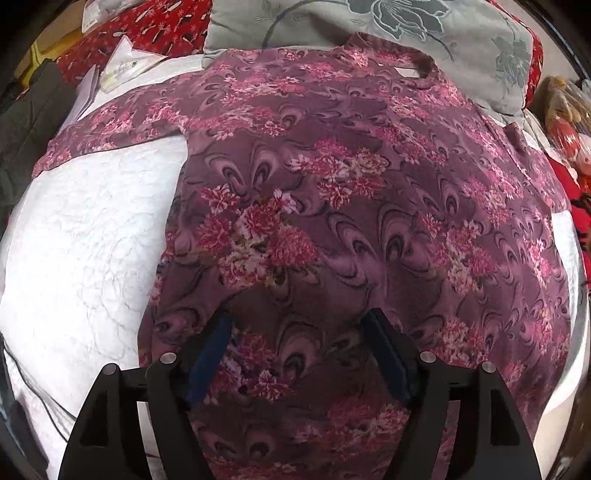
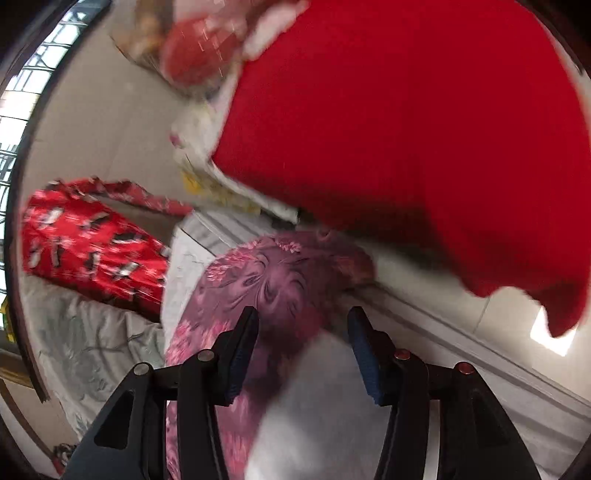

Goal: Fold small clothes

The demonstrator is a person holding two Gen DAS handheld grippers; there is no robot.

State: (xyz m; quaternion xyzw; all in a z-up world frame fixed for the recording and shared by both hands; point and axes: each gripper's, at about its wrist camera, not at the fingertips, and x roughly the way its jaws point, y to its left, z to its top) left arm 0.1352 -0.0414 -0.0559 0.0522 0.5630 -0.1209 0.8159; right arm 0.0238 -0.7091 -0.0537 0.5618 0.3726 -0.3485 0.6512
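Note:
A purple shirt with pink flowers lies spread flat on a white quilted surface, its neckline at the far side and one sleeve reaching left. My left gripper hovers over the shirt's near part, jaws wide apart and nothing between the blue pads. The right wrist view is blurred. There my right gripper stands open above a rounded end of the same shirt, at its border with the white surface. Its fingers hold nothing.
A grey flowered pillow lies behind the shirt's neckline. Red patterned fabric and papers sit at the back left, a dark garment at the left edge. A large plain red cloth fills the right view's upper half.

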